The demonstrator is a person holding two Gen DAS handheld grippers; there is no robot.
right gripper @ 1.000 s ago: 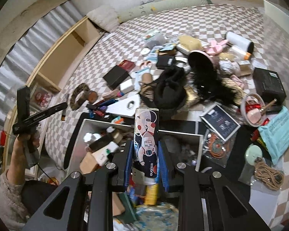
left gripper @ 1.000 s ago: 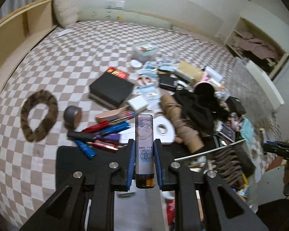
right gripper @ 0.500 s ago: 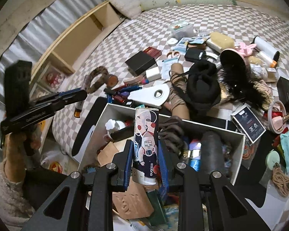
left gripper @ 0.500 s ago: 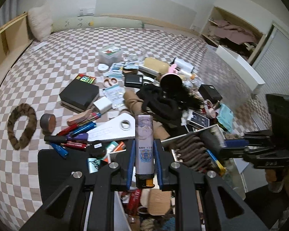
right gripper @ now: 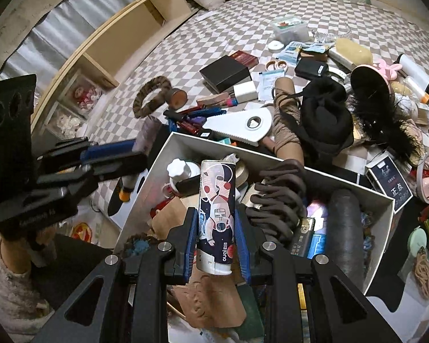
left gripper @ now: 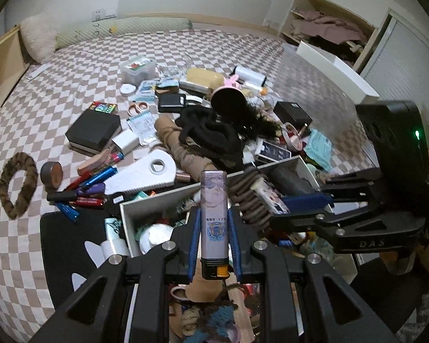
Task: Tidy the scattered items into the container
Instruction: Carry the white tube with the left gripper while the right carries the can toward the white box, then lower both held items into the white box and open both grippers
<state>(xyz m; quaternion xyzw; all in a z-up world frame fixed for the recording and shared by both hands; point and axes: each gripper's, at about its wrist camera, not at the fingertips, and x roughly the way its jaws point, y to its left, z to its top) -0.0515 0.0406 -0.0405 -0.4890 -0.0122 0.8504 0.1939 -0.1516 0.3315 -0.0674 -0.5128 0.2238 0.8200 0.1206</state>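
Checkered bedspread — cluttered, wooden shelving

the white container is crowded: a brown ridged bundle and a dark cylinder fill its far half, a white-capped bottle its left corner. beyond its rim the checkered bedspread is blocked by a white toothed board and black fabric; far left lies open.
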